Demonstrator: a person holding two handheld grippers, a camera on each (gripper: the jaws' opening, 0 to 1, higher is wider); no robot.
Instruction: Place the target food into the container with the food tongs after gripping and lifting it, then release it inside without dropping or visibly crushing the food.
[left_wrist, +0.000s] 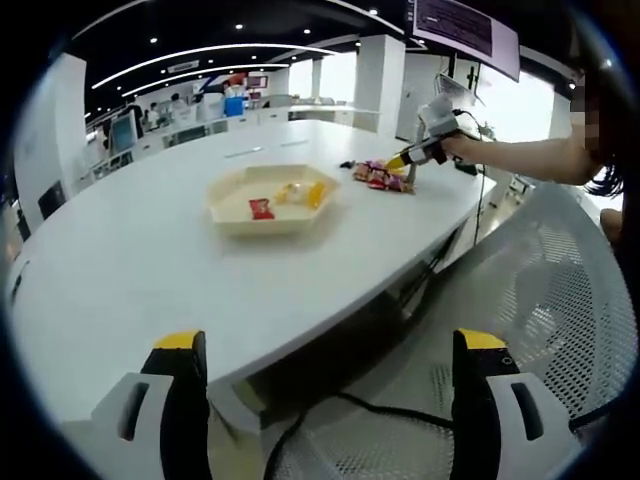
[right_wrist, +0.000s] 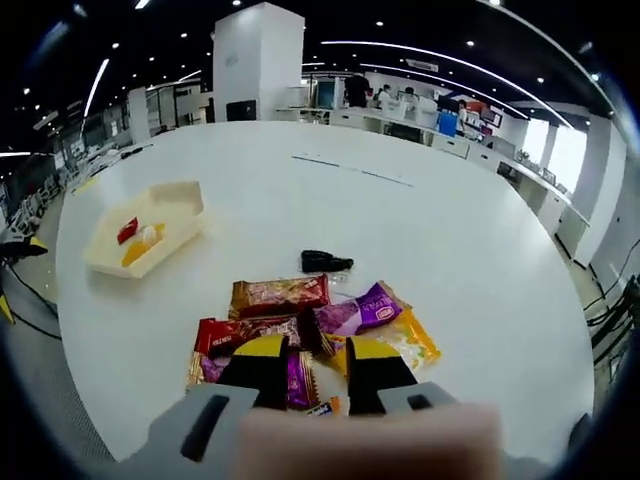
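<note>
1. In the right gripper view, the cream container (right_wrist: 150, 238) lies far left on the white table (right_wrist: 450, 250), holding a red packet and yellow pieces.
2. The snack packets (right_wrist: 305, 330) lie in a loose pile at the centre, well apart from the container. The top brown-red packet (right_wrist: 280, 295) has its long axis running left to right, as does the red one (right_wrist: 245, 333) below it.
3. A small black object (right_wrist: 325, 262) lies just beyond the pile.
4. The right gripper (right_wrist: 315, 375) sits low over the pile's near edge, its jaws slightly apart with a packet between the tips; whether they grip it I cannot tell.
5. In the left gripper view, the left gripper (left_wrist: 330, 345) hangs over the table edge, jaws wide apart and holding nothing.
</note>
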